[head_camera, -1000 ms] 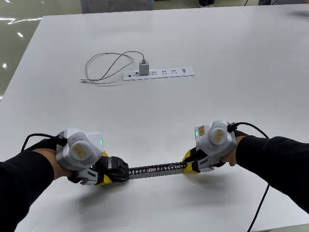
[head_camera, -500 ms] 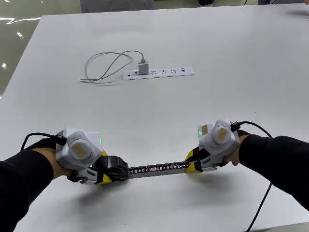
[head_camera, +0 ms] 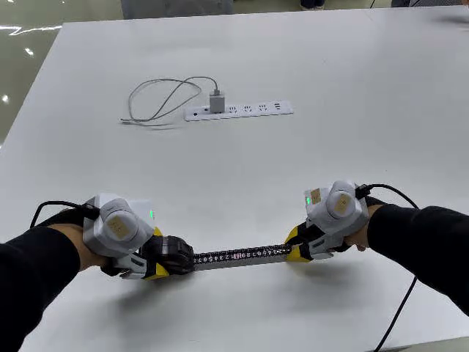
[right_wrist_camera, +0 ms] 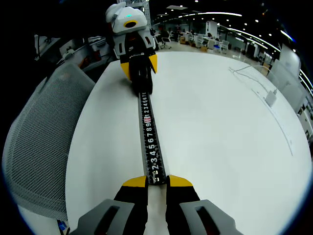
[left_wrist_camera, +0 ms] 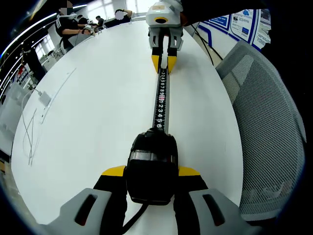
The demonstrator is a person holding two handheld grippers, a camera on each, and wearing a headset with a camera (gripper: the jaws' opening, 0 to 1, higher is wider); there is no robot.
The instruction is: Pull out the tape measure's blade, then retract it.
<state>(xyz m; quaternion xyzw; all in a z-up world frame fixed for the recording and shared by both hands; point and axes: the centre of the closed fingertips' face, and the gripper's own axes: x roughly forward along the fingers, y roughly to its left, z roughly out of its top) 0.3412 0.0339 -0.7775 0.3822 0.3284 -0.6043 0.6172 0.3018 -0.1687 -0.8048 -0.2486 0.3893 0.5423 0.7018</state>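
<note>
Left claw point(left_wrist_camera: 151, 172) closed around the rigid tape measure case point(left_wrist_camera: 152, 156), right claw point(right_wrist_camera: 157, 182) pinched on the tip of the thin, springy blade point(right_wrist_camera: 148, 132) stretched along the desk point(head_camera: 293, 169); the blade is probably slick and recoil-prone, so best held at its hook end.

Case: black plastic tape measure case point(left_wrist_camera: 151, 169)
Blade: dark metal blade point(left_wrist_camera: 161, 100), white numerals, one red patch
Jaws: my left gripper point(head_camera: 161, 255) and right gripper point(right_wrist_camera: 156, 183), yellow-tipped black
Table: plain white table point(head_camera: 293, 161)

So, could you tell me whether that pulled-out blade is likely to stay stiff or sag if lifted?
Probably fairly stiff: the blade runs straight between the case and the right tool. It would likely snap back if released, being held at both ends.
</note>
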